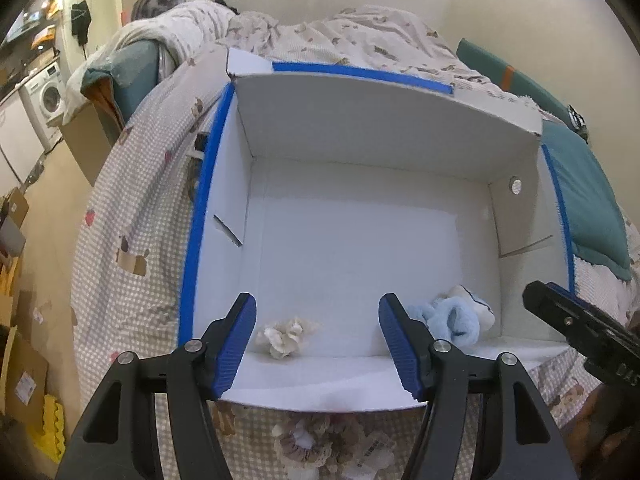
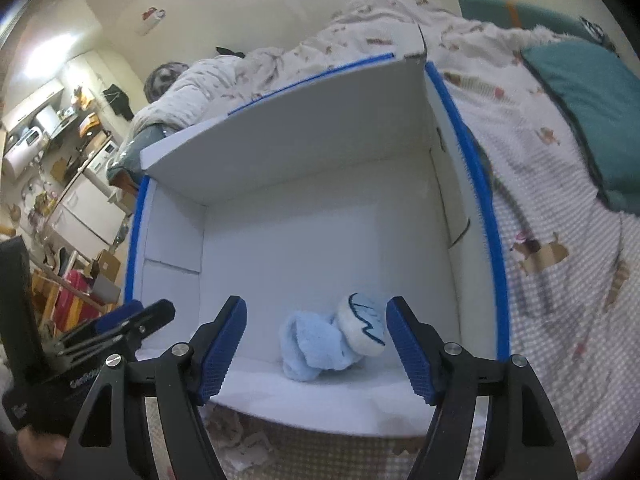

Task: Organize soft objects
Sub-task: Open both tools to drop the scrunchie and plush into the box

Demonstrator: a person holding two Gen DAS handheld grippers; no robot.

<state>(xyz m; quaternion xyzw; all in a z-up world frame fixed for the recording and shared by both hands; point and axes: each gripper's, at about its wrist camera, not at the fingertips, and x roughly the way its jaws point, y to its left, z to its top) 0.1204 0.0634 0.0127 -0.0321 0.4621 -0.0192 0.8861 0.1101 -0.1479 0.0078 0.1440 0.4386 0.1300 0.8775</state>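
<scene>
Nearest your left gripper, on the checked bedspread just outside the box's front wall, lies a heap of lacy brown and white scrunchies, one carrying a paper tag. Your left gripper hangs over that front wall, tilted down into the box, its blue ribbed pads spread apart and pressing on nothing; the cream scrunchie lies loose on the box floor between them, close to the front wall, touching neither pad. Your right gripper is likewise released, jaws wide; the light blue fuzzy sock sits on the floor between its pads, free of both, bunched up with a white rounded patch stitched in dark blue lines on its right end. In the left view the sock lies just right of the cream scrunchie, apart from it, toward the front right corner. Each gripper shows at the edge of the other's view, side by side over the front wall. The white cardboard box has blue tape along its rims, an otherwise bare floor, and a far flap leaning inward over it. Beyond the box a rumpled printed quilt is piled up, with a teal pillow to the right on the bed. Far left, across the room, stands a washing machine among cupboards and cardboard boxes.
</scene>
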